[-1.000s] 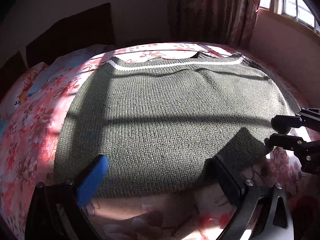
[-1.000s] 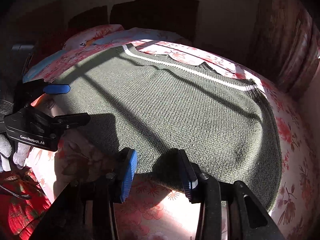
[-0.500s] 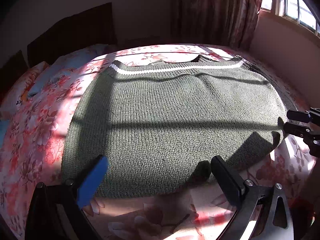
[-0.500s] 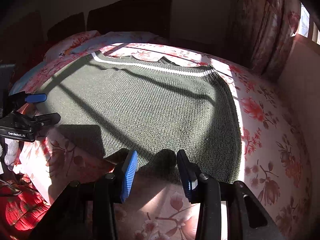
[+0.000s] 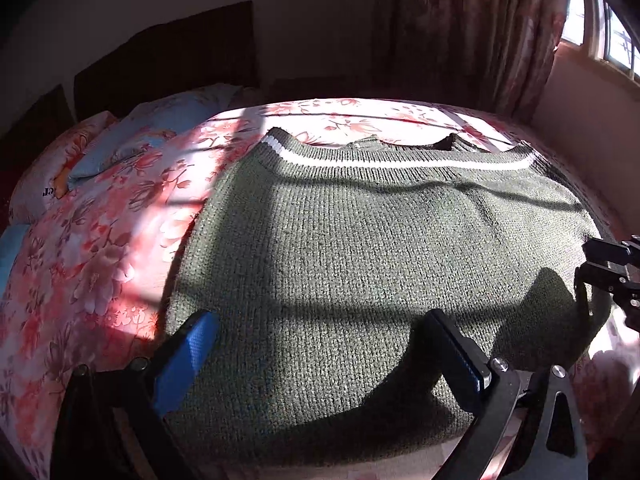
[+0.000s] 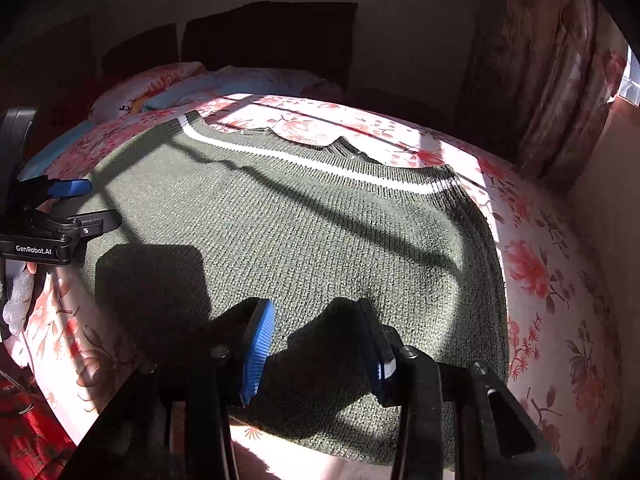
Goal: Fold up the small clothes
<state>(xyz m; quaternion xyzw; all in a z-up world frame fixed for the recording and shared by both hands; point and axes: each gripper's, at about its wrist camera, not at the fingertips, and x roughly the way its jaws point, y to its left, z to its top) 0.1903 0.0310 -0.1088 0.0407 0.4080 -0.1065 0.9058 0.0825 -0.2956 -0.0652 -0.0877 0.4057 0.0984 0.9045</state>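
Observation:
A dark green knit sweater (image 5: 360,240) with a white stripe (image 5: 380,160) near its neckline lies flat on the floral bed sheet (image 5: 100,240). Its hem is nearest to me. My left gripper (image 5: 320,320) hovers over the hem's left part, jaws wide open, only the flat knit below them. My right gripper (image 6: 316,308) hangs over the sweater (image 6: 300,220) at the hem's right part, jaws partly apart and holding nothing. Each gripper shows in the other's view: the right gripper (image 5: 584,262) at the right edge, the left gripper (image 6: 102,202) at the left edge.
Pillows (image 5: 152,136) and a dark headboard (image 5: 168,56) stand at the bed's far left. A floral curtain (image 5: 480,20) and a sunlit window (image 5: 608,32) are at the back right. A gloved hand (image 6: 18,304) and red cloth (image 6: 24,432) show at the lower left.
Both grippers have moved forward, from in front of the hem to over the sweater's near edge. The jaws have kept their width and the sweater lies as before.

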